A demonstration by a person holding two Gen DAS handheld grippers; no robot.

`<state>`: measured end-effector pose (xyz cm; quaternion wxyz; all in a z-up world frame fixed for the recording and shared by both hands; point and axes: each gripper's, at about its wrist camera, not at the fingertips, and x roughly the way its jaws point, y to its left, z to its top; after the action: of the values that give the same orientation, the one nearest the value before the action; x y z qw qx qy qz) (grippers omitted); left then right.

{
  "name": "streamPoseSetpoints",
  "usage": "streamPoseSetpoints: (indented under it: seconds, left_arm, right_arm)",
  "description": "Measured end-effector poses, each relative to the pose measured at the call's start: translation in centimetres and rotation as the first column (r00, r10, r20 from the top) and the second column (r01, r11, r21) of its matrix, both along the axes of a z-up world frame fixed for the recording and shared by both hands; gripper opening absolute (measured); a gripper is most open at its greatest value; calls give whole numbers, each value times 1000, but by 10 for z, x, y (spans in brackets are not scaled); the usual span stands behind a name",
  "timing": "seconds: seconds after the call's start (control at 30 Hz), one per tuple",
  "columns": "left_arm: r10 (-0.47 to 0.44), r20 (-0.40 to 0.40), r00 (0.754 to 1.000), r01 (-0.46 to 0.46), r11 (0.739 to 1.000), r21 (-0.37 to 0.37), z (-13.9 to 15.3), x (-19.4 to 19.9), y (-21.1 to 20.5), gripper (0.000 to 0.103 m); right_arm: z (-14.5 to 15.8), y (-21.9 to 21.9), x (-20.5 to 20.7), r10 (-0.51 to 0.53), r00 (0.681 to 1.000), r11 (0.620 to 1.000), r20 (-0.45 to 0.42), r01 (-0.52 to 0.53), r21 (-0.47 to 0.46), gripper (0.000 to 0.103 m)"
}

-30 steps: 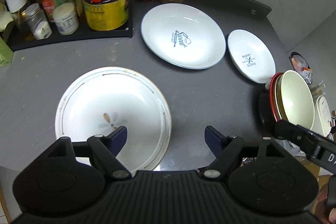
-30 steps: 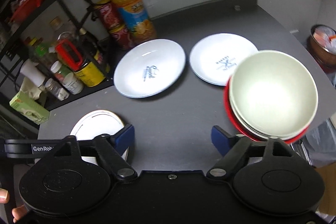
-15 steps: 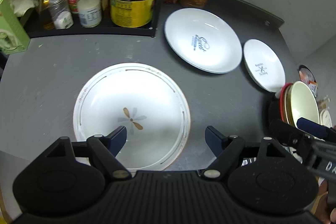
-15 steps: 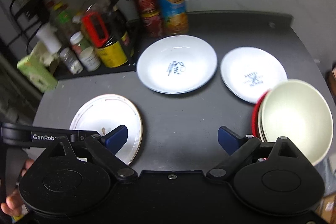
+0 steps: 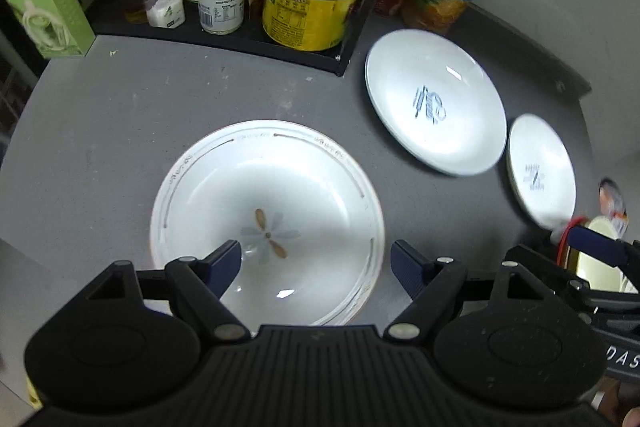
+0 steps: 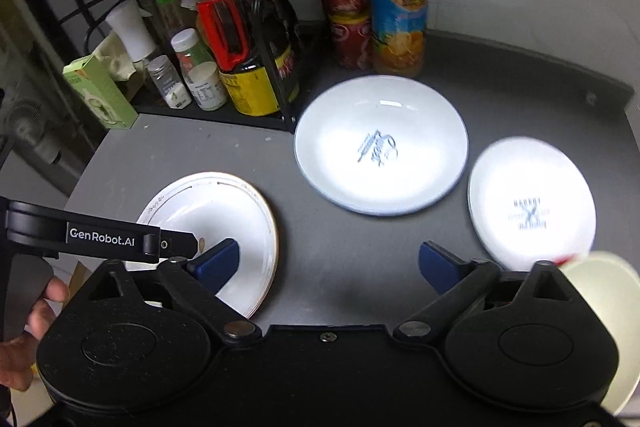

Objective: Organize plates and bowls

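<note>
Glazed flower-motif plate [image 5: 267, 223] sits below my left gripper [image 5: 316, 263], jaws spread, empty; right gripper [image 6: 328, 263] likewise. Risk: finger skids off slick rim, plate slides toward table edge.

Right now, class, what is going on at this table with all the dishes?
A person holds a two-finger tool in each hand over a grey table, sorting dishes. The left tool is open, hovering at the near rim of the flower-pattern plate, gripping nothing. The right tool is also open and empty. A large white plate and a small white plate lie apart on the table; stacked bowls sit at the right edge.
</note>
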<state>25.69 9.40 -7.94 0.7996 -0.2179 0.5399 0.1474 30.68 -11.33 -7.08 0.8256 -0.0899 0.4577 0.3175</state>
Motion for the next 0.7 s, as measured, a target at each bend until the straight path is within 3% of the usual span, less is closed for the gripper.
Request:
streamPoseSetpoints:
  seconds: [0.37,0.7]
  left_arm:
    - [125,-3,992,-125,992,-8,-3,34,-15,80]
    - [242,11,970,-241,970,-36,-24,68,-27,80]
  right_arm:
    - [-11,-13,61,82,996,997,-22,-83,-7,98]
    - [-30,-21,123,119,992,993,-45,-120,-15,98]
